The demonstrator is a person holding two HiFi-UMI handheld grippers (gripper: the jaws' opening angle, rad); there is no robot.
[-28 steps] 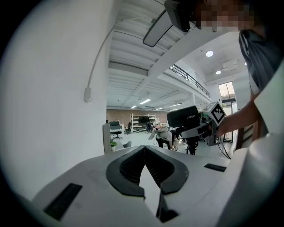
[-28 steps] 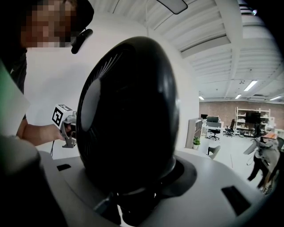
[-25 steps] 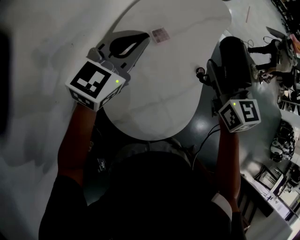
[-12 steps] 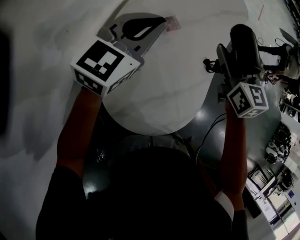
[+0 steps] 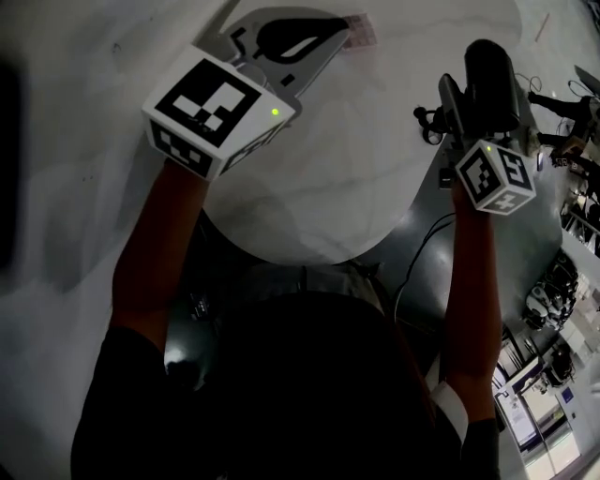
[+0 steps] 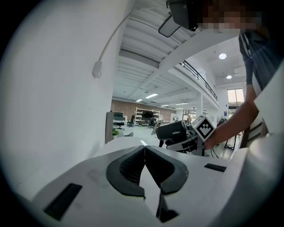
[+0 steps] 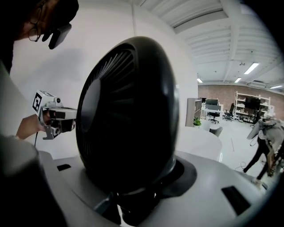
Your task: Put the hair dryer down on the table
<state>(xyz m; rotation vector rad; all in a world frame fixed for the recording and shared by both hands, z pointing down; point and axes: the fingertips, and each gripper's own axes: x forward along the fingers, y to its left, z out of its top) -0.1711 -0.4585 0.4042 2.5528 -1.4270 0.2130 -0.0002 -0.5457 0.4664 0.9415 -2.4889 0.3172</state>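
Note:
A black hair dryer (image 5: 489, 77) hangs in the air at the right edge of the white round table (image 5: 347, 159). My right gripper (image 5: 466, 89) is shut on it, with its marker cube nearest to me. In the right gripper view the hair dryer's rear grille (image 7: 124, 111) fills the middle and hides the jaw tips. My left gripper (image 5: 339, 22) is over the table's far left part. Its jaws meet at the tips with nothing between them (image 6: 144, 148). From the left gripper view the hair dryer (image 6: 173, 131) shows side-on, above the far side of the table.
A small pinkish card (image 5: 359, 31) lies on the table just beyond the left jaws. A black cable (image 5: 427, 246) runs over the dark floor right of the table. Gear and boxes (image 5: 553, 291) crowd the floor at far right. A person (image 7: 265, 142) stands in the background.
Both hands have moved farther out over the table in the head view. The right gripper carries the hair dryer along, still gripped. The left jaws stay shut.

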